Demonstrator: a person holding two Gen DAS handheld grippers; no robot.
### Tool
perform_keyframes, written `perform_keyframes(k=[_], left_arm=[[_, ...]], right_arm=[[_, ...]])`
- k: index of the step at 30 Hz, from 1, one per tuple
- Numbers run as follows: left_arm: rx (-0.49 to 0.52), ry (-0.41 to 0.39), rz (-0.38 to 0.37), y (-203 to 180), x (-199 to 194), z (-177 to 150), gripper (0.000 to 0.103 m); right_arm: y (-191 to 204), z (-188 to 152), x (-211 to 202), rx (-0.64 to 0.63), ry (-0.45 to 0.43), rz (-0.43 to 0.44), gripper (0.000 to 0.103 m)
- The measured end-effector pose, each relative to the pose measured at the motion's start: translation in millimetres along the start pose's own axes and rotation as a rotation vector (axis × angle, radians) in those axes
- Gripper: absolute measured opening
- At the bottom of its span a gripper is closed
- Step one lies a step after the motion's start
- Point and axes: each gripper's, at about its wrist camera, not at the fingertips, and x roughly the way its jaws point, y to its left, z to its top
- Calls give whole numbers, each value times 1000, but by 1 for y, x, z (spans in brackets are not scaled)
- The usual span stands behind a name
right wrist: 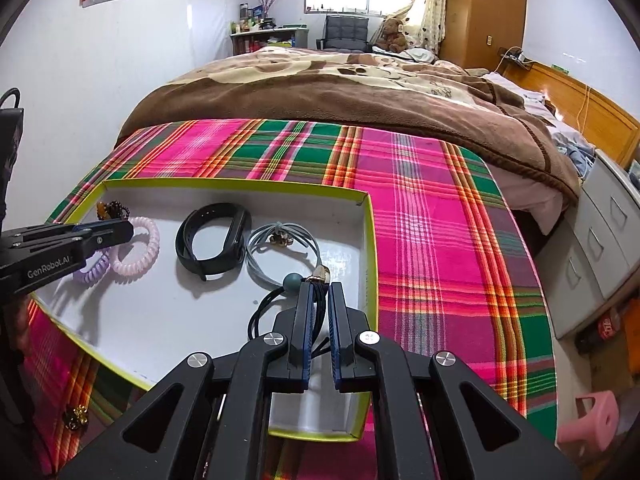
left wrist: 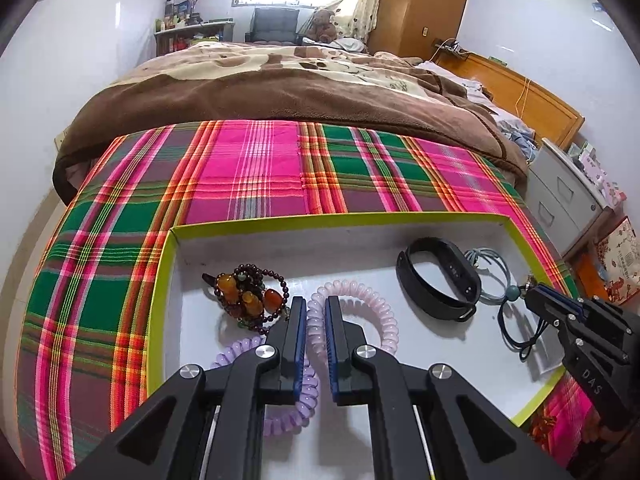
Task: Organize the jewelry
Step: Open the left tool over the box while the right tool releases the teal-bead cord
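Observation:
A white tray with a yellow-green rim (left wrist: 340, 219) (right wrist: 370, 240) lies on a plaid cloth. In it are a dark bead bracelet with amber beads (left wrist: 250, 296), a pink coil tie (left wrist: 360, 292) (right wrist: 138, 252), a purple coil tie (left wrist: 300, 404) (right wrist: 94, 270), a black wristband (left wrist: 438, 278) (right wrist: 212, 238) and a grey cord tie (left wrist: 494, 276) (right wrist: 280, 248). My left gripper (left wrist: 316, 304) (right wrist: 120, 228) is shut on the pink coil tie. My right gripper (right wrist: 320, 288) (left wrist: 534, 292) is shut on a black cord necklace with a teal bead (right wrist: 291, 281) (left wrist: 513, 292).
The plaid cloth (left wrist: 260, 168) covers the table around the tray. A bed with a brown blanket (left wrist: 280, 80) lies beyond. A grey drawer cabinet (right wrist: 600, 248) stands at the right, a pink stool (right wrist: 588, 416) on the floor. A small gold piece (right wrist: 76, 416) lies on the cloth by the tray's near edge.

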Motion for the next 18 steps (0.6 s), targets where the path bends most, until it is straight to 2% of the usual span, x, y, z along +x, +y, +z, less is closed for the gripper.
perform_keyframes(k=[15, 18], left_arm=[[-28, -2, -27, 7, -3, -3, 9], [-30, -7, -34, 7, -6, -5, 16]], right_arm=[[-1, 1, -2, 8, -6, 16, 12], [-1, 1, -3, 11, -12, 19, 14]])
